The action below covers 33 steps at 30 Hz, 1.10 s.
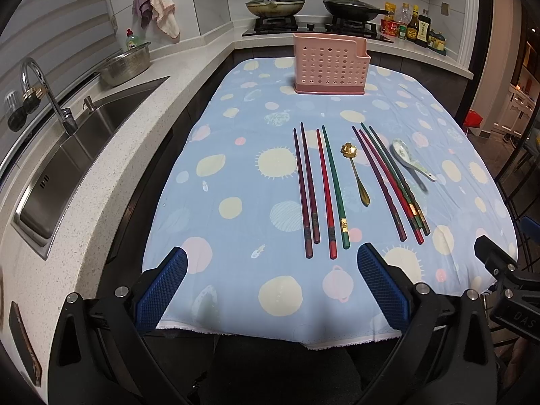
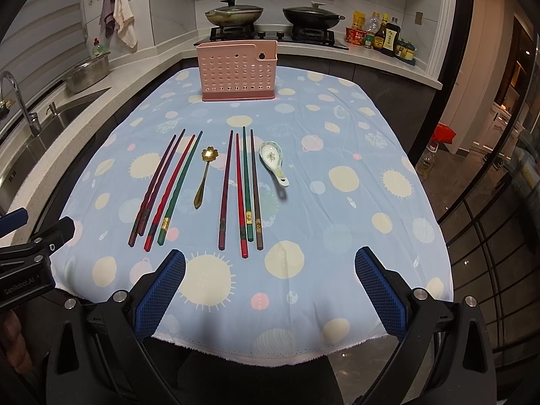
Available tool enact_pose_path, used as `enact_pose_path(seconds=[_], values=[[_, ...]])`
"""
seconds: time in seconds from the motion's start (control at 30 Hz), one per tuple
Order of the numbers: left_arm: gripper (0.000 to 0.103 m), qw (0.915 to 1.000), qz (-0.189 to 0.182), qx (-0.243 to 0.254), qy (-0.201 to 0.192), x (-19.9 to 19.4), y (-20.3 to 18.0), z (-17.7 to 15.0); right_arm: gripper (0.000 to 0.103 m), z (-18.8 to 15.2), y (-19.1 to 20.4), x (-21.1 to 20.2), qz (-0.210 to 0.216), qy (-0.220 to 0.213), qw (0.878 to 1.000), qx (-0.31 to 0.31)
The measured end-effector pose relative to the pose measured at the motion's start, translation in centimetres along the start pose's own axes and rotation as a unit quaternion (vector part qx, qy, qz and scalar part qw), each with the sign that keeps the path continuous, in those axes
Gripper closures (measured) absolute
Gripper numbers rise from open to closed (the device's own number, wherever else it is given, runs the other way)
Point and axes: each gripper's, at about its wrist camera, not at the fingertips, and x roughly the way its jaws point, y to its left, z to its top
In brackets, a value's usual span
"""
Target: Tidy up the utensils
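Two groups of several coloured chopsticks lie on the blue spotted tablecloth (image 1: 236,175), a left group (image 1: 319,189) (image 2: 165,187) and a right group (image 1: 391,182) (image 2: 241,189). Between them rests a gold flower-bowl spoon (image 1: 357,175) (image 2: 203,177). A white ceramic spoon (image 1: 410,158) (image 2: 274,162) lies to the right. A pink perforated utensil holder (image 1: 330,64) (image 2: 238,69) stands upright at the far end. My left gripper (image 1: 273,256) and right gripper (image 2: 270,258) both hover open and empty over the near table edge, short of the chopsticks.
A steel sink (image 1: 77,155) with a faucet (image 1: 40,91) and a colander (image 1: 126,64) runs along the left counter. Two lidded pans (image 1: 275,5) sit on the stove behind the holder. Sauce bottles (image 2: 381,35) stand at the back right. Glass doors are on the right.
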Motion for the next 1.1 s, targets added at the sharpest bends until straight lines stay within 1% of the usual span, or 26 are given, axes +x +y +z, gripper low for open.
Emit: enact_pose_path(seconds=[0.5,0.63,0.8,0.97,1.1], values=[[0.007,0.9999,-0.012,0.001,0.003,0.5,-0.4,-0.1,0.007,0.0,0.0,0.0,0.001,0.002,1.0,0.001],[0.007,0.9996,-0.025,0.001,0.014,1.2,-0.6,-0.1,0.007,0.2,-0.1,0.3,0.004,0.005,1.0,0.003],[0.007,0.9992,-0.029,-0.004,0.027,2.8,-0.3,0.0,0.007,0.4,-0.7,1.3,0.005,0.01,1.0,0.013],[0.007,0.9985,-0.026,-0.009,0.047,5.6,0.3,-0.4,0.007,0.6,-1.2,2.9,0.0,0.021,1.0,0.02],[0.007,0.9969,-0.04,-0.01,0.066,8.0,0.3,-0.8,0.007,1.0,-1.3,4.1,-0.003,0.027,0.999,0.023]])
